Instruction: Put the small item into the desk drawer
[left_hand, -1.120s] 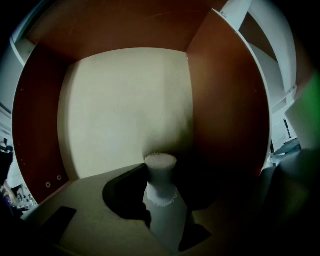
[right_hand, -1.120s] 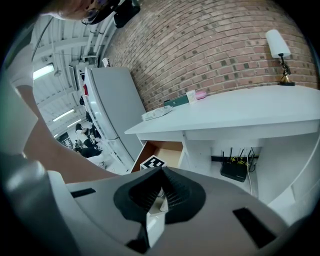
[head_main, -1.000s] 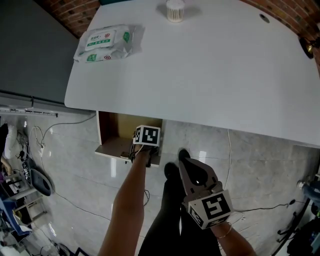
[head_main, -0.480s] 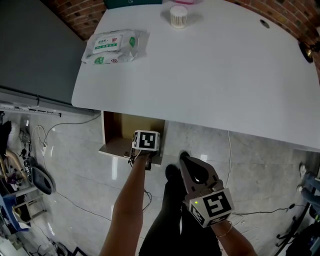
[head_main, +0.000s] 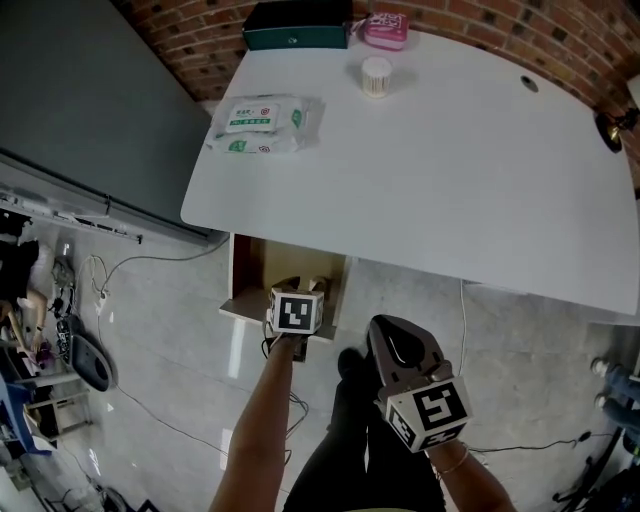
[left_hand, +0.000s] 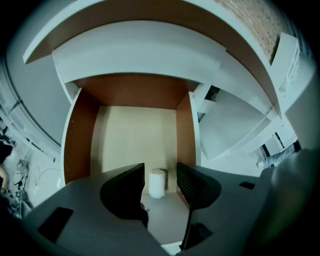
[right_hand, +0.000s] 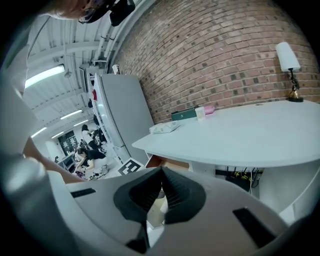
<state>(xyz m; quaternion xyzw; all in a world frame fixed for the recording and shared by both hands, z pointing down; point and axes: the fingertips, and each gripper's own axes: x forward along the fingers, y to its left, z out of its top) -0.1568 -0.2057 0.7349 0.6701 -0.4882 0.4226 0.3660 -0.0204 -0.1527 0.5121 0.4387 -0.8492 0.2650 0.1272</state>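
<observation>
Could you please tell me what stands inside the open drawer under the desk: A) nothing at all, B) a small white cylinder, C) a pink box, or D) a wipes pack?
B: the left gripper view shows a small white cylinder standing upright on the floor of the drawer, near its front right corner.

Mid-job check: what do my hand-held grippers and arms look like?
The left hand-held gripper and right hand-held gripper are smooth grey with black ribbed pads. Each carries a white cube with black square markers: left cube, right cube. No sleeves show; a thin bracelet circles the right wrist. The left's jaws are closing, the small white item between them untouched.
</observation>
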